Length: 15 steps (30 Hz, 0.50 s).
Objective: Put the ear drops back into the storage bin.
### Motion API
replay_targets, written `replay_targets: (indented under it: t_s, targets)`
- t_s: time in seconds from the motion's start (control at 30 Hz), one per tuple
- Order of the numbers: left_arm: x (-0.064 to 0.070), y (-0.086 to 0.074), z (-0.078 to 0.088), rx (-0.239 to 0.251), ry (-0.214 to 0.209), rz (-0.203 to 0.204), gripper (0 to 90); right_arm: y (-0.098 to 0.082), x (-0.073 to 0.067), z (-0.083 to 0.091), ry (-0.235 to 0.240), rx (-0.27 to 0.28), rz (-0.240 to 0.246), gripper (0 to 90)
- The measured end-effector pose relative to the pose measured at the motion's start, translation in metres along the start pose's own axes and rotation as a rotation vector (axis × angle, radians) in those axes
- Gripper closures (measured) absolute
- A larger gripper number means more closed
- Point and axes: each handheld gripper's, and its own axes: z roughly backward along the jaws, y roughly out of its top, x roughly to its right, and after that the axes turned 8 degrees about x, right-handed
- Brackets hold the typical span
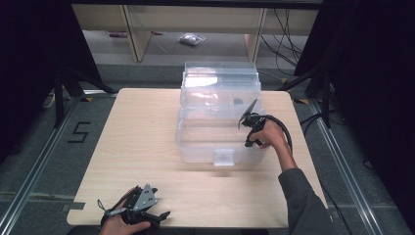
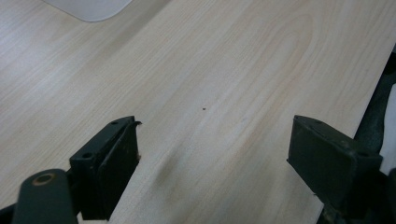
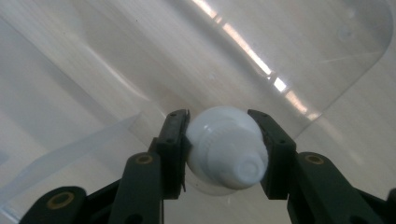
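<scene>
High view: a light wooden desk (image 1: 147,147) fills the middle of the frame, and a clear plastic storage box (image 1: 220,122) with its lid raised at the back stands on it, right of centre. The right hand-held gripper (image 1: 243,120) sits at the box's right edge, right of centre in the frame, gripped by a hand (image 1: 270,135) whose grey sleeve runs down to the lower right corner. A black cable loops from it. The left hand-held gripper (image 1: 164,215) lies low at the bottom left of the frame, near the desk's front edge and well apart from the box, with a grey three-cornered plate on top.

Left gripper view: the two black jaws rise from the lower left and lower right, spread wide and released, with bare desk (image 2: 210,70) between them. A pale rounded corner of the box (image 2: 88,7) shows at the upper left.

Right gripper view: the right hand-held gripper (image 3: 224,144) is clenched on a white round object with a ribbed, threaded-looking neck (image 3: 226,149), at lower centre of the frame, one jaw pressing each side. Behind it lies clear plastic of the box (image 3: 280,46), with glare streaks toward the upper right.
</scene>
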Motion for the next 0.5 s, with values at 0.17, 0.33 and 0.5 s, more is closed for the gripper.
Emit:
replay_targets:
  t_s: [0.17,0.33,0.5]
  targets:
    - [0.0002,0.0,-0.0001,-0.001,-0.002,0.001,15.7,0.0003,0.0002,0.0005,-0.002,0.003,0.012,60.0]
    - [0.0001,0.0001,0.0,-0.002,-0.001,-0.001,15.7,-0.0006,-0.0008,0.0026,-0.005,-0.006,0.001,59.9]
    - [-0.0005,0.0003,0.0003,-0.009,0.0,-0.009,15.7,-0.0016,0.0004,0.0068,-0.003,0.02,0.014,57.4]
